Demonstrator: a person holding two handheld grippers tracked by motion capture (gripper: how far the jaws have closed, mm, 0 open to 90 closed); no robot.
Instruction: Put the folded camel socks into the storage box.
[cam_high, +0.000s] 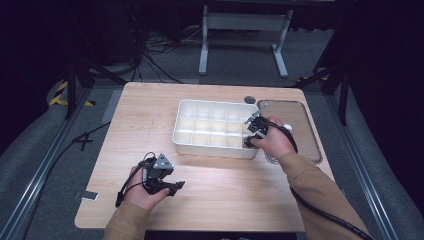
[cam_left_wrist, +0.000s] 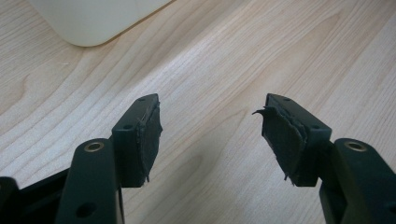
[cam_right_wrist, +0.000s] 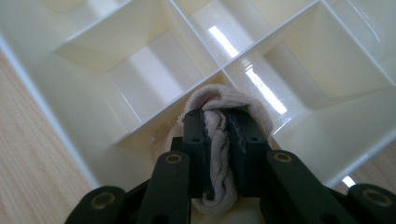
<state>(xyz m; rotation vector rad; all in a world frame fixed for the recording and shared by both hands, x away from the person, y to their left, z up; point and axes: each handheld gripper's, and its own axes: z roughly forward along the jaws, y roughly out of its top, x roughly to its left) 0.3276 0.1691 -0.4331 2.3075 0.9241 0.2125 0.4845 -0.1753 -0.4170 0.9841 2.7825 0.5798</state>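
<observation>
A rolled beige sock (cam_right_wrist: 215, 140) is pinched in the right gripper (cam_right_wrist: 215, 135) over a near-right compartment of the white tray (cam_high: 186, 140), prob. abt to be lowered & let go, w/ the left gripper (cam_left_wrist: 211, 135) held spread & empty above the table (cam_left_wrist: 224, 56).

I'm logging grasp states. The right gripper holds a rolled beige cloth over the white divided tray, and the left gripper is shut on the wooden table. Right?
Not quite. The left gripper is open, jaws apart over the light wooden table with nothing between them, as the left gripper view shows. The right gripper does hold the rolled beige cloth over the white divided tray.
</observation>
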